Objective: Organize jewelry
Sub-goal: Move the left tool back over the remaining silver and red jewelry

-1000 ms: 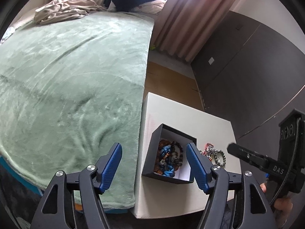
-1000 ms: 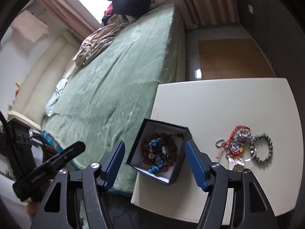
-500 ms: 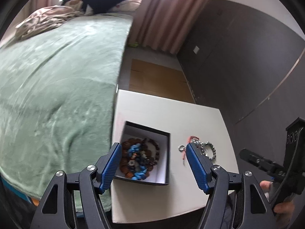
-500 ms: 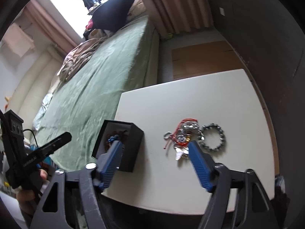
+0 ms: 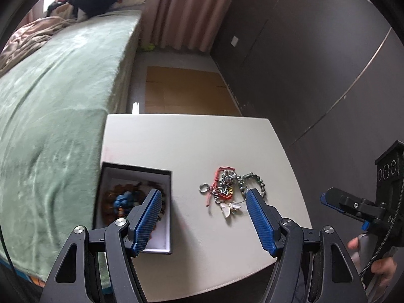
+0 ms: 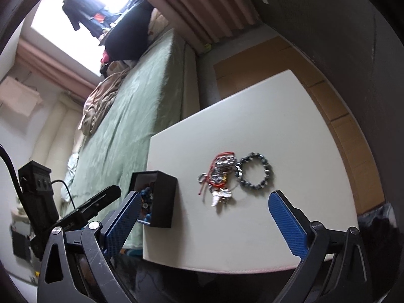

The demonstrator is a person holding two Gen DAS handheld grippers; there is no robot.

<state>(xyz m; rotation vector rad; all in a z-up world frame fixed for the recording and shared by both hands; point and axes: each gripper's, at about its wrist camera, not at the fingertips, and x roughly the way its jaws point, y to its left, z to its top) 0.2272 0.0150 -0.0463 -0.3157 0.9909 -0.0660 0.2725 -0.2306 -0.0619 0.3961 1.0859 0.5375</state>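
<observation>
A green-blanketed bed (image 5: pixel 55 96) is seen beside the square white tabletop (image 5: pixel 181 141). A black open cardboard box (image 5: pixel 161 174) of beaded bracelets is placed near its bed-side edge; a tangled heap of silver and red jewelry (image 5: pixel 226 189) is laid just beside a dark beaded bracelet (image 6: pixel 255 174). The left gripper (image 5: pixel 204 217) is held with fingers apart and empty; the right gripper (image 6: pixel 204 224), whose fingers have just been opening, is spread wide with nothing between them.

White table (image 5: pixel 192 149); black box (image 5: pixel 169 189), white lining, holding blue and brown beads (image 5: pixel 121 200). Red cord (image 6: pixel 214 162) in silver jewelry pile (image 6: pixel 219 179); dark grey bead bracelet (image 6: pixel 255 174). Green blanket (image 5: pixel 50 101), pink curtain (image 5: pixel 186 10), blue textured gripper pads (image 6: pixel 287 227).
</observation>
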